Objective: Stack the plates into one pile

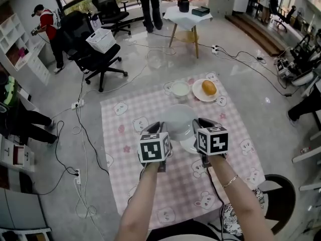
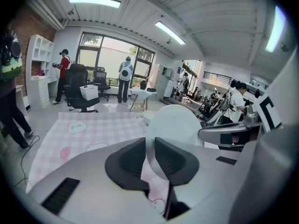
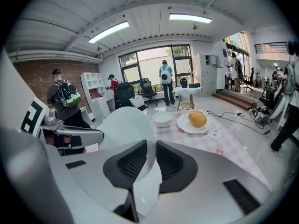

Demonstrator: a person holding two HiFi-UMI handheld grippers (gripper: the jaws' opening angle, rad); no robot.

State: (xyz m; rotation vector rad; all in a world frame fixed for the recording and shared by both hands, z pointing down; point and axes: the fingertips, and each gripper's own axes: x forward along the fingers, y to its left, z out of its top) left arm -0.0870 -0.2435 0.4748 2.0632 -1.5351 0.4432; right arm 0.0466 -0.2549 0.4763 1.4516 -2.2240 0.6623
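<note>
A white plate (image 1: 178, 120) hangs tilted above the pink checked tablecloth (image 1: 125, 134), held from both sides. My left gripper (image 1: 159, 127) is shut on its left rim, and in the left gripper view the rim (image 2: 175, 122) runs between the dark pads (image 2: 131, 160). My right gripper (image 1: 199, 123) is shut on the opposite rim, with the plate (image 3: 124, 127) filling the gap at the right gripper (image 3: 150, 160). A second white plate (image 1: 189, 144) lies on the cloth just below, partly hidden by the right gripper's marker cube.
A white bowl (image 1: 180, 89) and a plate (image 1: 196, 95) bearing an orange bun (image 1: 209, 88) stand at the cloth's far edge. Beyond are office chairs (image 1: 98, 59), a small round table (image 1: 186, 19), floor cables and people standing.
</note>
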